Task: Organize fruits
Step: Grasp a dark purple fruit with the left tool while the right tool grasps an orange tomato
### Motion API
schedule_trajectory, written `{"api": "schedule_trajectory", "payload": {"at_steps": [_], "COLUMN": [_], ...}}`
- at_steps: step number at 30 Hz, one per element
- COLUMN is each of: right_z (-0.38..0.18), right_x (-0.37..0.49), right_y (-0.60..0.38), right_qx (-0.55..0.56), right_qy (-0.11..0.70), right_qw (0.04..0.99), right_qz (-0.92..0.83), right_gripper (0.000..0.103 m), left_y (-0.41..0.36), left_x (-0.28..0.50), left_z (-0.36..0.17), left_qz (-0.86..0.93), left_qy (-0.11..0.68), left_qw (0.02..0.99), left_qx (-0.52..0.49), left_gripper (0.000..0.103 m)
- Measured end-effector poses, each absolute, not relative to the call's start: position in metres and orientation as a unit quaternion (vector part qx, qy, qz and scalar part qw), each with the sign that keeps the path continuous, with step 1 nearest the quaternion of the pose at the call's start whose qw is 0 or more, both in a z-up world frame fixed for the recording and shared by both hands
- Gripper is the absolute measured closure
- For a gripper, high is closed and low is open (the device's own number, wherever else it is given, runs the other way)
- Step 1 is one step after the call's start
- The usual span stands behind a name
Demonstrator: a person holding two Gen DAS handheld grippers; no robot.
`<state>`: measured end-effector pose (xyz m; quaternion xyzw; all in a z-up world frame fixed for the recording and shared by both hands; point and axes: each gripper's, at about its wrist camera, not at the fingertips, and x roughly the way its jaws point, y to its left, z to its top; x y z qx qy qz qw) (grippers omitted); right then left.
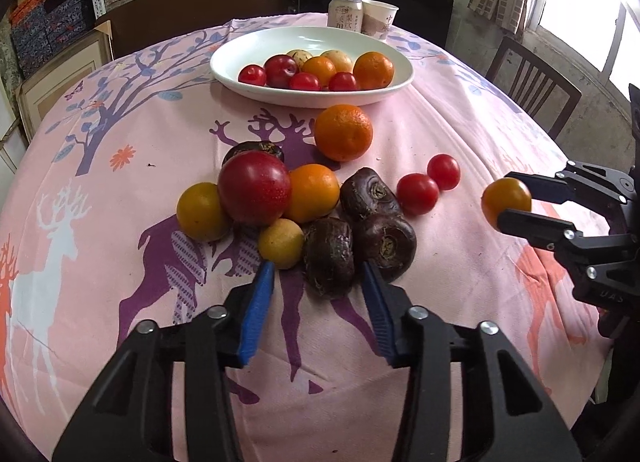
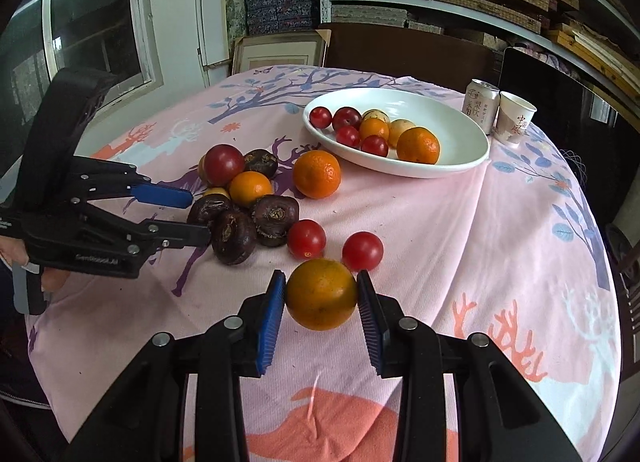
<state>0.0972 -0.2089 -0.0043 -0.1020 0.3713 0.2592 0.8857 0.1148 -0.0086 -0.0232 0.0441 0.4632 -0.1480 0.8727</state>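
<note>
My right gripper (image 2: 321, 282) is shut on a small yellow-orange fruit (image 2: 321, 294) and holds it just above the cloth; it also shows in the left wrist view (image 1: 506, 202). My left gripper (image 1: 319, 268) is open, its blue pads on either side of a dark water chestnut (image 1: 329, 257) at the near edge of a fruit pile. The pile holds a red plum (image 1: 254, 187), oranges (image 1: 343, 132), yellow fruits and more chestnuts. Two cherry tomatoes (image 1: 417, 193) lie to its right. A white bowl (image 1: 240, 52) at the back holds several fruits.
A drink can (image 1: 345, 13) and a paper cup (image 1: 379, 19) stand behind the bowl. The round table carries a pink deer-print cloth (image 1: 120, 166). Chairs stand around the far edge, one at the right (image 1: 532, 82).
</note>
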Motion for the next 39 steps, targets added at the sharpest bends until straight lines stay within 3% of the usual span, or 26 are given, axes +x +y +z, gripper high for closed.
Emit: {"api": "schedule_trajectory", "payload": {"at_steps": [7, 8, 16, 19, 22, 26, 28, 29, 30, 39], "right_z": [-0.005, -0.004, 0.004, 0.004, 0.003, 0.001, 0.001, 0.001, 0.001, -0.003], "right_x": [0.091, 0.090, 0.090, 0.090, 0.091, 0.092, 0.092, 0.091, 0.091, 0.093], "right_y": [-0.213, -0.213, -0.218, -0.220, -0.221, -0.221, -0.222, -0.223, -0.223, -0.225], "right_qx": [-0.089, -0.088, -0.072, -0.068, -0.065, -0.063, -0.060, -0.060, -0.059, -0.054], "right_qy": [0.372, 0.371, 0.365, 0.365, 0.366, 0.368, 0.368, 0.368, 0.368, 0.373], "right_qw": [0.887, 0.887, 0.891, 0.891, 0.890, 0.890, 0.890, 0.890, 0.890, 0.888], "right_qz": [0.261, 0.262, 0.262, 0.261, 0.263, 0.264, 0.264, 0.263, 0.263, 0.262], "right_gripper": [0.066, 0.066, 0.066, 0.066, 0.066, 0.066, 0.066, 0.066, 0.066, 0.066], "left_y": [-0.011, -0.013, -0.006, -0.004, -0.007, -0.011, -0.011, -0.012, -0.012, -0.005], "left_x": [0.123, 0.120, 0.110, 0.105, 0.102, 0.102, 0.105, 0.107, 0.109, 0.122], "left_z": [-0.025, -0.023, -0.007, 0.001, 0.003, 0.001, -0.001, -0.006, -0.010, -0.034], "left_qz": [-0.136, -0.148, -0.151, -0.157, -0.159, -0.158, -0.155, -0.149, -0.141, -0.141], "left_qy": [0.449, 0.445, 0.436, 0.429, 0.429, 0.425, 0.429, 0.438, 0.446, 0.479], "left_qw": [0.882, 0.882, 0.886, 0.888, 0.887, 0.889, 0.888, 0.884, 0.881, 0.866], "left_qx": [0.054, 0.054, 0.050, 0.048, 0.060, 0.073, 0.067, 0.068, 0.070, 0.027], "left_gripper": [0.067, 0.084, 0.086, 0.094, 0.095, 0.093, 0.076, 0.060, 0.055, 0.062]}}
